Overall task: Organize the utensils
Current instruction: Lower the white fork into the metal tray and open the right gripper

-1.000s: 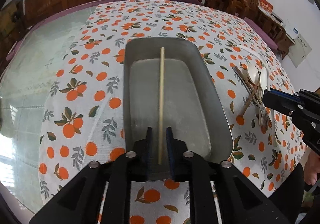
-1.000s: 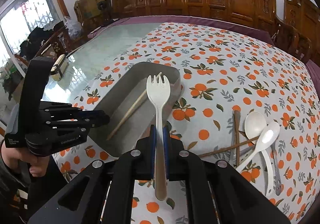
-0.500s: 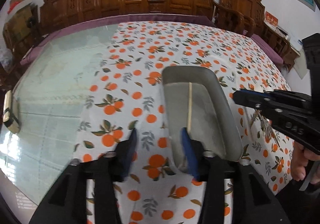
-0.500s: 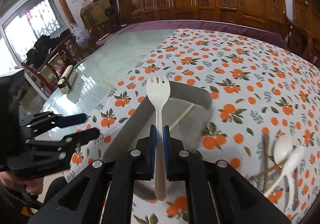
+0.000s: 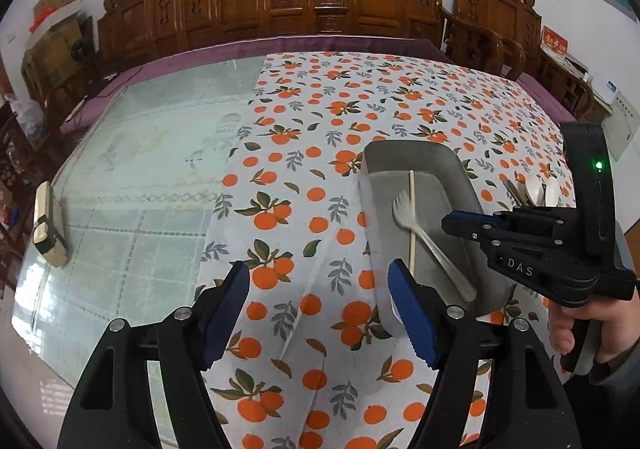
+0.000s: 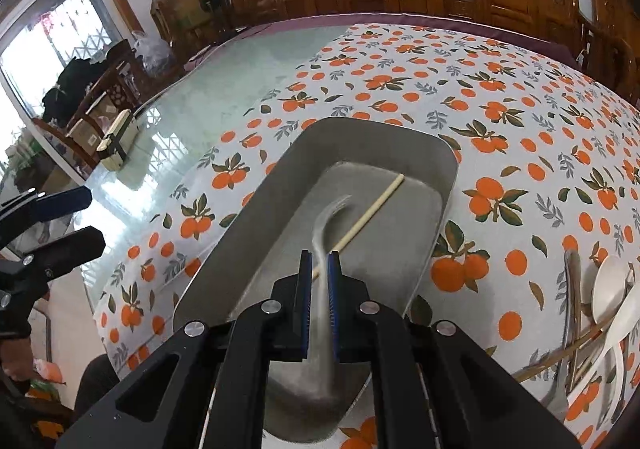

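On the far left of the glass tabletop (image 5: pixel 132 177), one small box-like item (image 5: pixel 48 223) is lying near the edge, apart from everything else. Next over, left gripper (image 5: pixel 318 307) is hovering over the orange-print cloth (image 5: pixel 320 129), jaws wide and having just been opening, nothing between the blue pads (image 5: pixel 224 309). Right of that, one metal tray (image 6: pixel 280 185) is sitting on the cloth, holding one wooden chopstick (image 6: pixel 374 211) lying lengthwise. Right gripper (image 6: pixel 319 301) is positioned over the tray's near end, jaws nearly closed and clamping one white fork (image 6: pixel 326 223) by the handle; fork is angling down with tines over the tray floor, crossing the chopstick, motion-blurred, so contact with the floor is unclear. Farther right, the leftover pile (image 6: pixel 592 313) is lying on the cloth beside the tray: two white spoons visible, plus dark and wooden sticks and some metal pieces, too tangled to count.
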A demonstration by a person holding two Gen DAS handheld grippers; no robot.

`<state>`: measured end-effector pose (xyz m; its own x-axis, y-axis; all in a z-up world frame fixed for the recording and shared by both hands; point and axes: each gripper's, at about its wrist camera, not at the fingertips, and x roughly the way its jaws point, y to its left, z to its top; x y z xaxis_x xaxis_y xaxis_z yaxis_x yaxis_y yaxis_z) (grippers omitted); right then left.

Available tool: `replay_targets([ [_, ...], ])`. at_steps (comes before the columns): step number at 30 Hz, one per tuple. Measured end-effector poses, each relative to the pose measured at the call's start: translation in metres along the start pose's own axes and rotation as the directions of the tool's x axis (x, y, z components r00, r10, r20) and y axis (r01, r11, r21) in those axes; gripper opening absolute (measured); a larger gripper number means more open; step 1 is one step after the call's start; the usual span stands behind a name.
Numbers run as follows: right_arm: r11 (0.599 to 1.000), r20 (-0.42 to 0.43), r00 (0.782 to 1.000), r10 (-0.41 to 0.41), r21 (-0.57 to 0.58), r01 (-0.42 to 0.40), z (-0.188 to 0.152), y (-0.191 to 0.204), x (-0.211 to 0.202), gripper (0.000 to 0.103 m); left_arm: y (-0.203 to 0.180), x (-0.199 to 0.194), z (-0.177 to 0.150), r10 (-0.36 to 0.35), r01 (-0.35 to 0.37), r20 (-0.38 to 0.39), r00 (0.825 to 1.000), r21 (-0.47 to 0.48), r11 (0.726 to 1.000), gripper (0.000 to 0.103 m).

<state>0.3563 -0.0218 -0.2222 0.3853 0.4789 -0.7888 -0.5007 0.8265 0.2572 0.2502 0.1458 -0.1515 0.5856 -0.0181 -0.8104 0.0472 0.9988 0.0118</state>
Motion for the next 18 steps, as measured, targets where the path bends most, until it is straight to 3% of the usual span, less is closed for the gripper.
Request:
replay_targets([
  [10, 0.997, 0.118, 0.992, -0.035, -0.067, 0.044, -0.032, -0.028, -0.096, 0.01, -0.048, -0.014, -0.008, -0.046, 0.044, 0.044, 0.998, 0.042, 0.998, 0.069],
  [18, 0.986, 0.157, 0.974, -0.164, -0.014, 0.168, -0.092, -0.088, -0.168, 0.01, -0.111, -0.016, -0.015, -0.116, 0.109, 0.057, 0.992, 0.116, 0.987, 0.069],
])
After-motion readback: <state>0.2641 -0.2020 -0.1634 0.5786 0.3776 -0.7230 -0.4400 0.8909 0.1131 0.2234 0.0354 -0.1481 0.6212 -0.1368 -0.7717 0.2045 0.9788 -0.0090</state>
